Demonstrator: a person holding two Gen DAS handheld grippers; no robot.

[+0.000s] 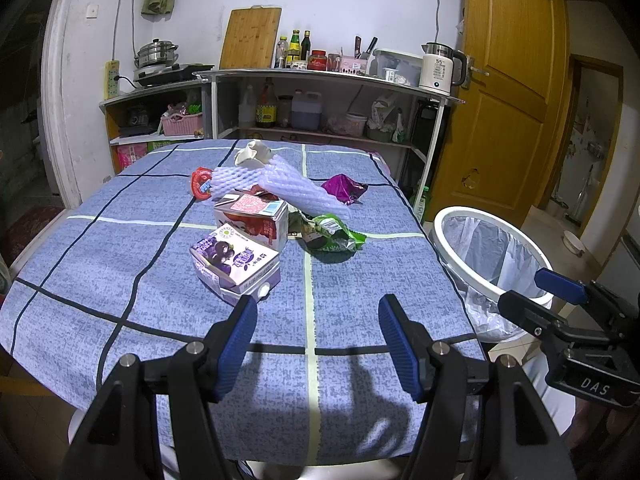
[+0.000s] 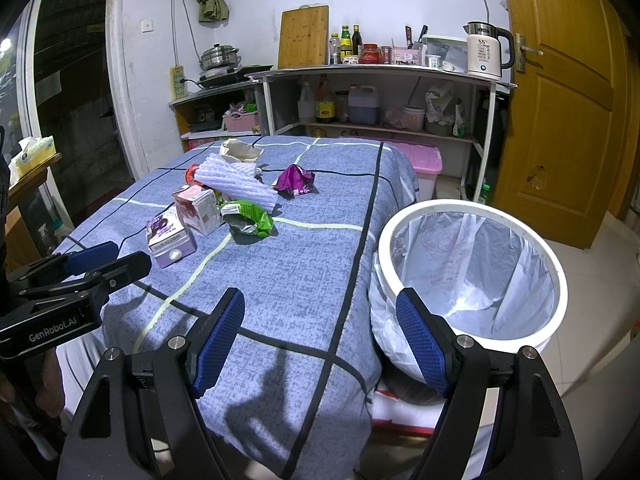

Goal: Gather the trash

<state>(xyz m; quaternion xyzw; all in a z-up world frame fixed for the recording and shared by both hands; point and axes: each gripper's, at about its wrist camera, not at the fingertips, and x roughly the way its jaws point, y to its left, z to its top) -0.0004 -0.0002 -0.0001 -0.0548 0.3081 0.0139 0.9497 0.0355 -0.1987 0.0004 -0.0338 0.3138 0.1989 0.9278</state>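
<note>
Trash lies in a heap mid-table: a purple drink carton (image 1: 234,265) (image 2: 170,240), a red-and-white carton (image 1: 256,220) (image 2: 198,208), a green wrapper (image 1: 334,234) (image 2: 250,218), white foam netting (image 1: 276,184) (image 2: 236,182), a magenta wrapper (image 1: 344,188) (image 2: 295,181), a red wrapper (image 1: 200,182) and a cream crumpled piece (image 1: 254,152) (image 2: 240,150). My left gripper (image 1: 318,310) (image 2: 112,258) hovers open just short of the purple carton, nothing between its fingers. My right gripper (image 2: 320,306) (image 1: 540,286) stands open and empty over the table's right edge, beside the white bin (image 2: 384,236) (image 1: 440,240) lined with a clear bag.
The table wears a blue checked cloth (image 1: 100,280) (image 2: 300,280). Behind it stand shelves (image 1: 320,80) with bottles, a kettle (image 1: 440,68), a cutting board and a pot. A wooden door (image 1: 512,80) is at the right. A pink box (image 2: 424,164) sits on the floor.
</note>
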